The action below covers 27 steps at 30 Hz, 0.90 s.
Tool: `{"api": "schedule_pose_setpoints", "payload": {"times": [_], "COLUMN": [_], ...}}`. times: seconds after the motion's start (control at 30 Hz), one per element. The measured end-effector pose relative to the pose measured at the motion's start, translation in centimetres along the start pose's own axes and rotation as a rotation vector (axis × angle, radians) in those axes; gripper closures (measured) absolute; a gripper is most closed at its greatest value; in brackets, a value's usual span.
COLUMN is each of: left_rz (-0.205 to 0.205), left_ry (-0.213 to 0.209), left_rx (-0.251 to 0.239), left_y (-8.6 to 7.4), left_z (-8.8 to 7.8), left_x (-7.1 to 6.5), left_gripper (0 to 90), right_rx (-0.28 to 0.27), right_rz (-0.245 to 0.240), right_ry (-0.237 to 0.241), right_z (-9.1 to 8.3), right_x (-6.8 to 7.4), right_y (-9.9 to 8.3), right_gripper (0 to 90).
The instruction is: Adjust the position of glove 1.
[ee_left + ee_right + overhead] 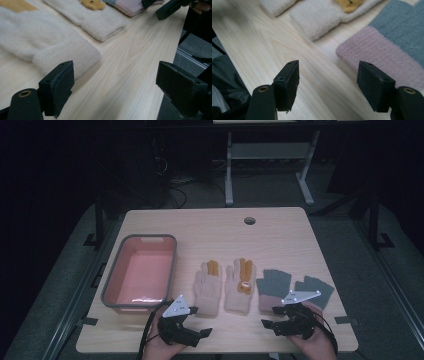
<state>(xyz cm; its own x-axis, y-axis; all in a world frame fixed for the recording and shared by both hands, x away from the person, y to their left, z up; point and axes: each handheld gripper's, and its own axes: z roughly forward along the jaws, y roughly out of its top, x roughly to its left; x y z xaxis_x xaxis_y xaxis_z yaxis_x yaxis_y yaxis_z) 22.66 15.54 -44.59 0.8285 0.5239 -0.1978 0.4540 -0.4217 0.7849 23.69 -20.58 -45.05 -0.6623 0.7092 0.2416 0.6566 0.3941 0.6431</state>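
High view: I have both grippers low at the near edge of the pale wooden table (pixel 280 227). My left gripper (pixel 198 321) has its jaws spread and empty, just beside the cuff of the cream fleece glove with orange fingers (pixel 208 289). My right gripper (pixel 270 316) is spread too, empty, near the pink cuff of the grey knitted fingerless glove (pixel 273 289). A pink plastic tub with a grey rim (pixel 111 282) sits left.

Both hands low at the table's (pixel 280 227) near edge. Left gripper (pixel 200 322) near the left corner, jaws wide apart, nothing between. Right gripper (pixel 270 316) toward the right corner, jaws likewise spread, empty, pointing left.
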Motion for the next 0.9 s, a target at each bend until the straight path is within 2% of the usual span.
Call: {"api": "schedule_pose_setpoints", "payload": {"times": [0.33,0.47,0.9], "left_rz": [0.002,-0.002,-0.001], "left_ry": [0.012,0.013,0.027], "left_rx": [-0.004,-0.015,-0.021], "left_y": [-0.1,-0.1,0.0], "left_z": [-0.5,-0.7,-0.9], "left_x": [0.1,0.1,0.2], "left_gripper": [15.1,15.1,15.1], "right_rx": [0.01,0.026,0.061], "right_rz": [-0.022,-0.033,-0.068], "right_ry": [0.009,-0.001,0.018], "right_z": [0.1,0.5,1.3], "right_x": [0.7,1.0,0.9], "right_y": [0.6,1.3,3.9], "right_gripper": [34.2,33.8,31.8]}}
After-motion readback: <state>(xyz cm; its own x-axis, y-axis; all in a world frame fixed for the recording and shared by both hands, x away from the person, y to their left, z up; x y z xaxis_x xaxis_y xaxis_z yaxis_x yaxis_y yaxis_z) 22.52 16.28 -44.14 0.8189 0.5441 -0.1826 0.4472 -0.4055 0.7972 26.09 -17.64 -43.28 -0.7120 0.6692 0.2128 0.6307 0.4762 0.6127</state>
